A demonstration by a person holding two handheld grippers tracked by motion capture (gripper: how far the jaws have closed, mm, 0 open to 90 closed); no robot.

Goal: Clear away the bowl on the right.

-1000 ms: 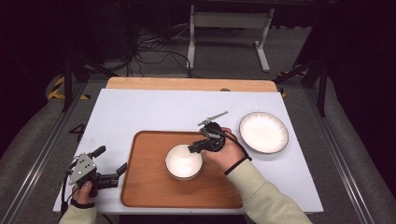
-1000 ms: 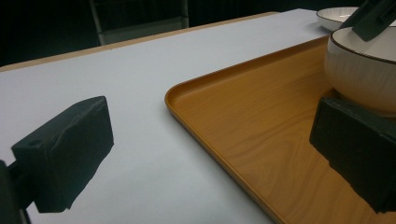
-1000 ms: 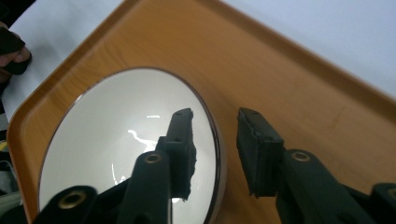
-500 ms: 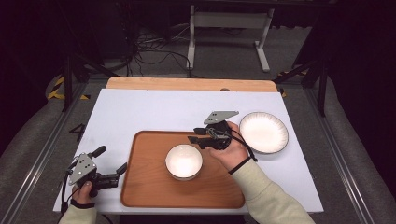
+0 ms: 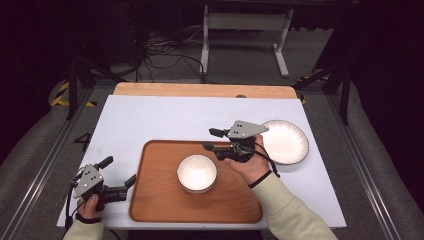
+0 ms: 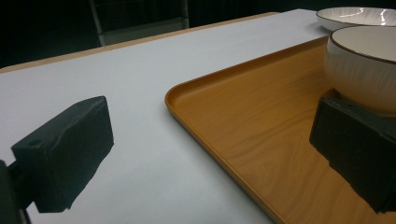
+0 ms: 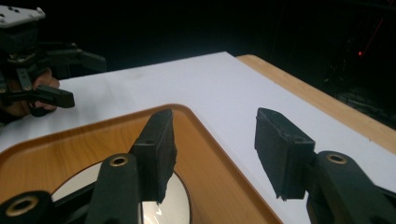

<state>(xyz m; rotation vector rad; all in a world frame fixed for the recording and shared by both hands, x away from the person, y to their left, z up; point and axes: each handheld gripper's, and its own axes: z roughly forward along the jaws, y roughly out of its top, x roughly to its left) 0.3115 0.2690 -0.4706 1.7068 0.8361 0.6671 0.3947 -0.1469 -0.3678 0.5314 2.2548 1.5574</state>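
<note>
a lab-like recording room: dark surroundings, loose floor cables (image 5: 165,55), metal rails (image 5: 47,165) flanking the table (image 5: 165,117).

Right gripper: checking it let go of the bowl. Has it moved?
Yes. The right gripper drew back from the bowl toward the plate, jaws opening, empty.

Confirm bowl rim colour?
Dark rim on the white bowl, clearest in the left gripper view.

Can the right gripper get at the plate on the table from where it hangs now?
Probably yes. The right gripper hangs open and empty over the tray's far edge, jaws just opened after letting go of the bowl. The plate lies on bare table right beside that hand, nothing between, though the jaws point away from it.
</note>
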